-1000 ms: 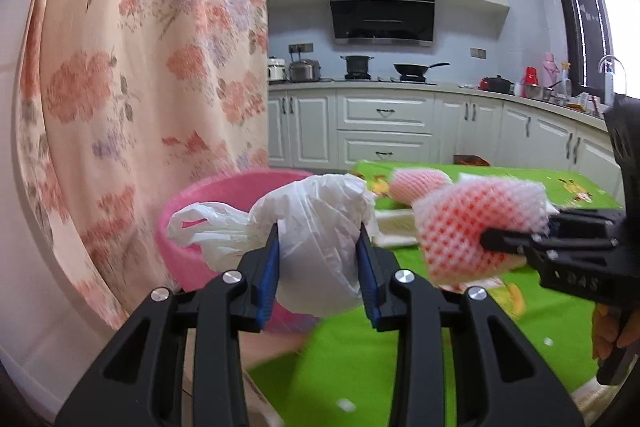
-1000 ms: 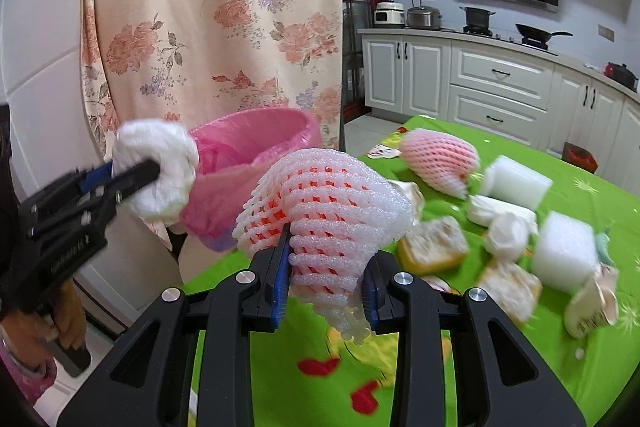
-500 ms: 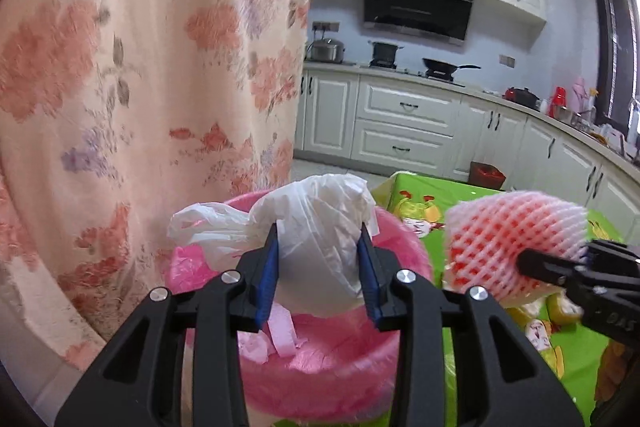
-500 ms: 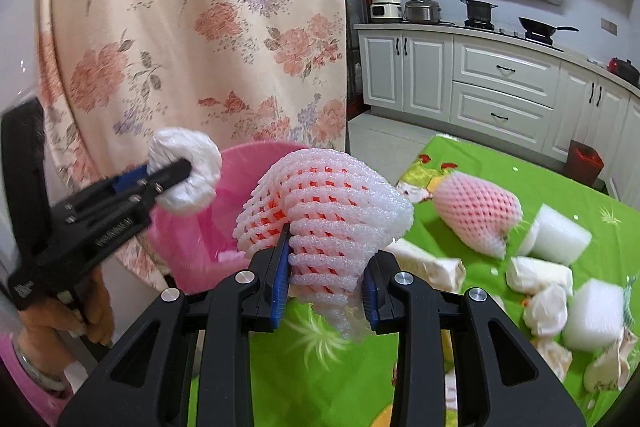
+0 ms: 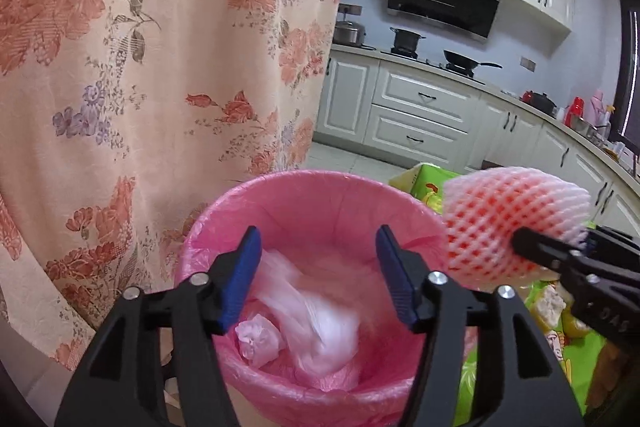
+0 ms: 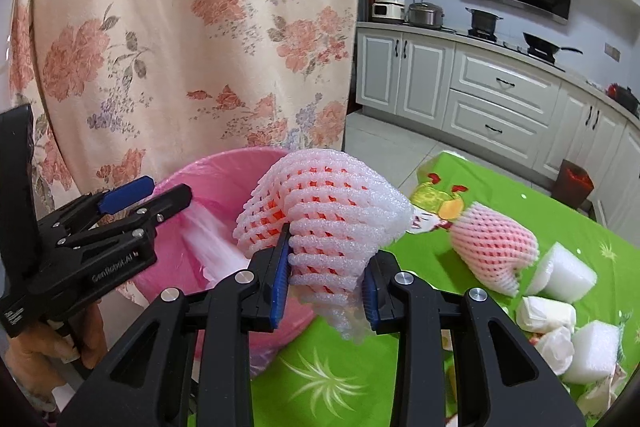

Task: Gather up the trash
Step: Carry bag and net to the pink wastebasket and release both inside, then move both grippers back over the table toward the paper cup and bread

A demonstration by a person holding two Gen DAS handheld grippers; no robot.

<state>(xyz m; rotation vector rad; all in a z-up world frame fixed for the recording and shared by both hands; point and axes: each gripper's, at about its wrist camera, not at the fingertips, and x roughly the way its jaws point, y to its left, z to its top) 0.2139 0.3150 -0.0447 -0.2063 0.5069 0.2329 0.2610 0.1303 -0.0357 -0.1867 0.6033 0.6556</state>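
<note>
A bin lined with a pink bag point(image 5: 320, 203) point(image 6: 224, 179) stands beside the green table. My left gripper point(image 5: 320, 275) point(image 6: 132, 199) hangs over its mouth, jaws opening with nothing between them. The white plastic bag point(image 5: 320, 323) point(image 6: 212, 243) lies blurred inside the bin, beside a small white wad point(image 5: 258, 339). My right gripper point(image 6: 326, 279) is shut on a white-and-red foam fruit net point(image 6: 320, 203) point(image 5: 516, 223), held at the bin's right rim.
A floral curtain point(image 5: 160, 67) hangs close behind the bin. On the green tablecloth point(image 6: 500, 307) lie another foam net point(image 6: 496, 247), white foam blocks point(image 6: 564, 271) and crumpled paper. Kitchen cabinets point(image 6: 500, 99) stand farther back. A hand point(image 6: 52, 347) holds the left gripper.
My left gripper moved over the bin and opened; the white plastic bag dropped from it into the bin. My right gripper carried the foam net left, up to the bin's rim.
</note>
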